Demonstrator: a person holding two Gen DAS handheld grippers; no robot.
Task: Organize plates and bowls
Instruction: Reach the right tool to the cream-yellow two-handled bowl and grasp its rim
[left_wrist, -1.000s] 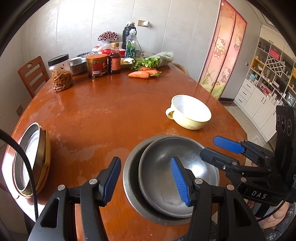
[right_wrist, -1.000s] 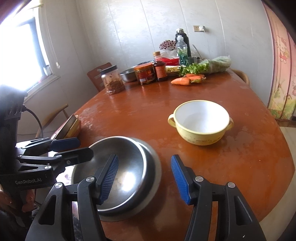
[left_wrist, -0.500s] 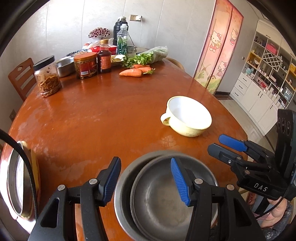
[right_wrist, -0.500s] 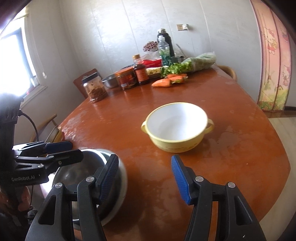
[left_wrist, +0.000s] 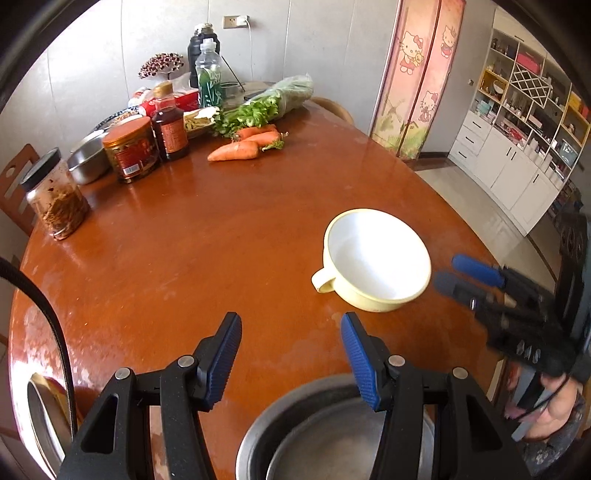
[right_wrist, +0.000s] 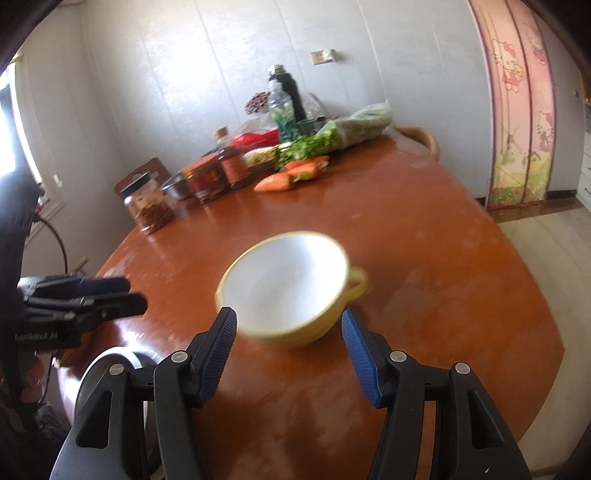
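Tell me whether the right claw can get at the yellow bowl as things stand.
Probably yes. The right claw is open, and the yellow bowl sits just ahead between its fingers on bare table, with nothing in between. The view is blurred.

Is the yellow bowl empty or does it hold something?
Empty: the yellow bowl stands upright, its white inside bare in both views.

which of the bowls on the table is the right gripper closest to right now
The yellow two-handled bowl, white inside, sitting just ahead of the open right gripper. The nested steel bowls lie off toward the left gripper.
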